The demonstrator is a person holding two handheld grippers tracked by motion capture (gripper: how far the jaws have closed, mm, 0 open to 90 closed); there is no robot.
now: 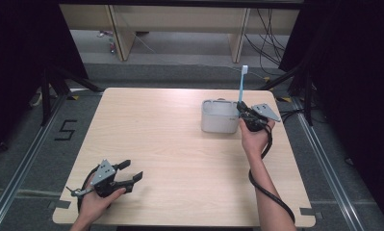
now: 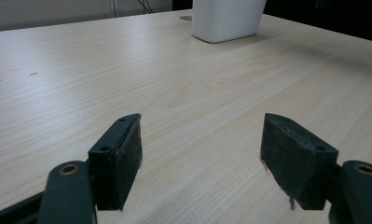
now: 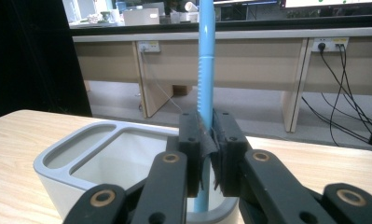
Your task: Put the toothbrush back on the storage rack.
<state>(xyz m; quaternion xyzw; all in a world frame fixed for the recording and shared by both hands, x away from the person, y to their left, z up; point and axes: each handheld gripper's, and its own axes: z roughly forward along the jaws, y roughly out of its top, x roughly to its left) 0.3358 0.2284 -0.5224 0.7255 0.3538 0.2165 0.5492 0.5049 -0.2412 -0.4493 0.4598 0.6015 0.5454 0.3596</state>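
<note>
My right claw is clamped shut on the blue toothbrush, low on its handle, upright over the white holder at the frame's right. It looks light, stiff and slick, so I grip near the ribbed part. My left claw rests open, with nothing between its pads, on the tabletop.

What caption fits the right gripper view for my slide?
Right gripper shut on an upright blue toothbrush, its lower end over the grey-rimmed white holder.
</note>
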